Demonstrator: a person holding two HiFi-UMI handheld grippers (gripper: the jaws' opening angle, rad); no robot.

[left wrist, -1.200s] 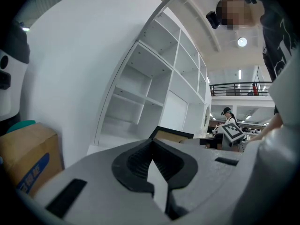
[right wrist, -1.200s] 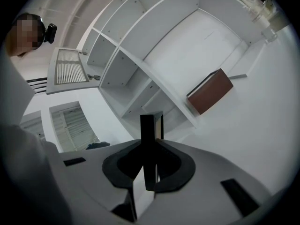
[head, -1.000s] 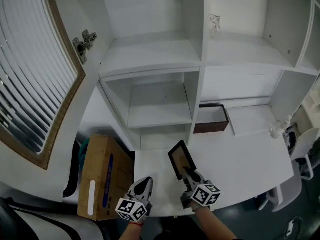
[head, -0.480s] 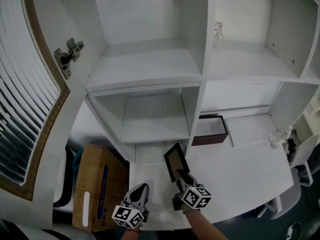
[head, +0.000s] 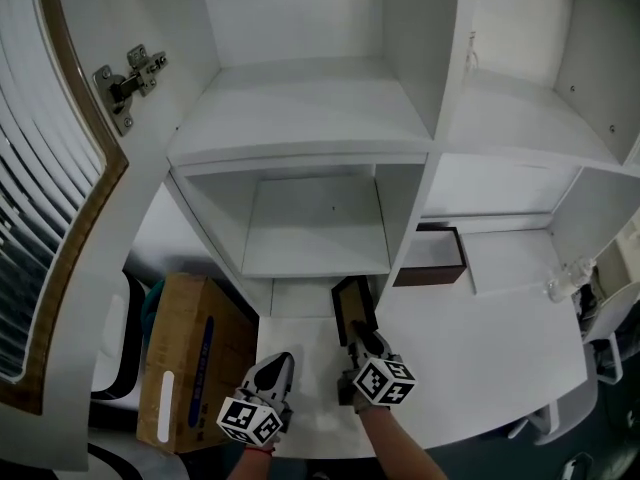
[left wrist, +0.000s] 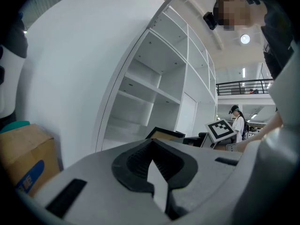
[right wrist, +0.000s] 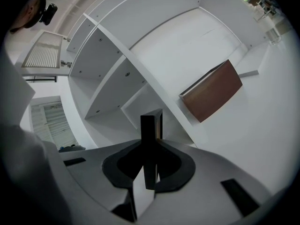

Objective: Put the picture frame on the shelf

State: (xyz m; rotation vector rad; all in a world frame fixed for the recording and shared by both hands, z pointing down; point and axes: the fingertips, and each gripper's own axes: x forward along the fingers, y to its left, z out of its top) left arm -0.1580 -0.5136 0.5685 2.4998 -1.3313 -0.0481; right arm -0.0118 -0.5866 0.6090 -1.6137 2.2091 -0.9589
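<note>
Far left of both tools: louvred door (head: 40,218), brown-edged, with a metal hinge (head: 125,73).

Left of the left tool: cardboard box (head: 190,358), matte tan with a blue stripe, top closed. The left gripper view shows only one corner of it (left wrist: 23,158).

Left tool (head: 275,363): in its own view the jaws are clenched tip to tip on nothing (left wrist: 151,144). That view also shows a distant person in a cap (left wrist: 238,121), whom the head view does not show.

Right tool (head: 362,336), just right of the left one: clenched on the picture frame (head: 353,306). The head view gives the frame's face, a dark rim round a tan panel. The right gripper view gives it edge-on, a thin dark slab (right wrist: 151,125) standing upright between the pads (right wrist: 149,149). The frame sticks out ahead of the tool over the white bench (head: 490,338), its far end at the foot of the white shelf (head: 300,133).

Ahead and right of the right tool: brown box (head: 432,258), flat-sided and smooth (right wrist: 213,90). Contents cannot be told.
</note>
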